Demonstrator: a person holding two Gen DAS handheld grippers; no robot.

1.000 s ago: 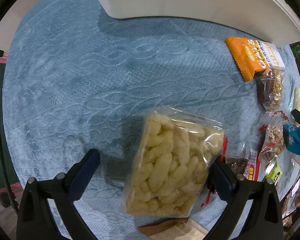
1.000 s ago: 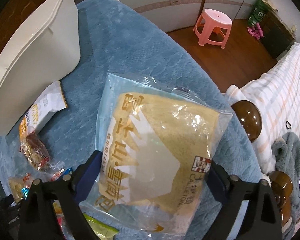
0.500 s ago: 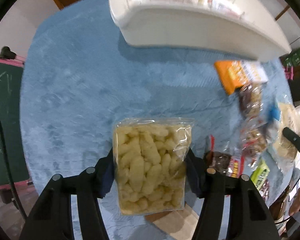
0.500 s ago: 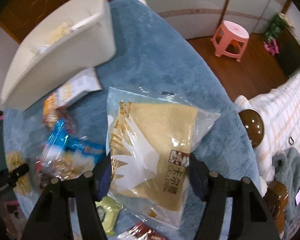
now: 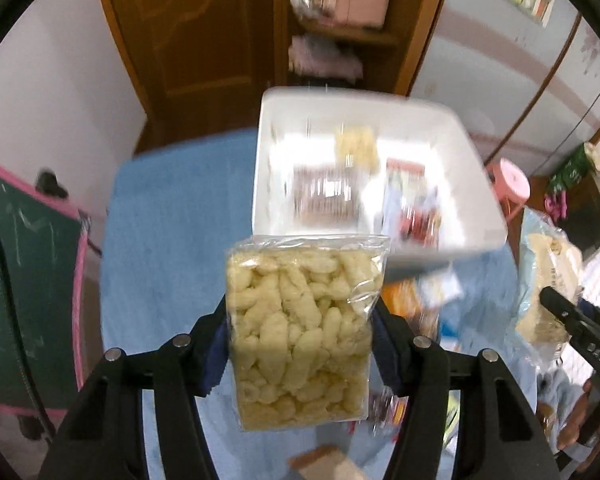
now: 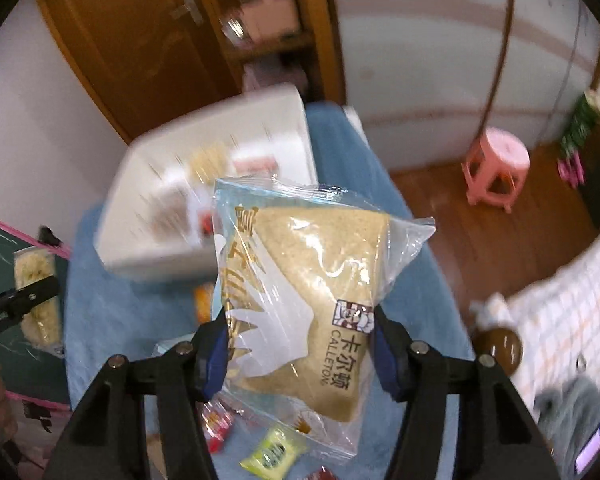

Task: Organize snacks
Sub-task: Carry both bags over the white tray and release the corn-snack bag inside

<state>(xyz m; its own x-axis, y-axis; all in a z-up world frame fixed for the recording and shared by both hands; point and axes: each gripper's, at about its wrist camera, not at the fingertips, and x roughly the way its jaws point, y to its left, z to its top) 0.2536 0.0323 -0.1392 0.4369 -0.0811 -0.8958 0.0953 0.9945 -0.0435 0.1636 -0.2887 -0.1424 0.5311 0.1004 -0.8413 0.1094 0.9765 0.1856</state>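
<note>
Carrying two packs above blue worktop (image 5: 160,240) toward white bin (image 5: 480,184). Left gripper (image 5: 300,344) fingers pinching puffed-snack bag (image 5: 300,328); right gripper (image 6: 300,344) fingers closing onto bread pack (image 6: 312,280). Clear bin rim before releasing.

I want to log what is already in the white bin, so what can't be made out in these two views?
- Packets inside the white bin: motion-blurred in both wrist views, no labels readable.
- Bin's near corner: hidden by the puffed-snack bag in the left gripper.
- Bin's right part: covered by the bread packet in the closing right gripper.
- Small snacks on the blue cloth: cut off or blurred.
</note>
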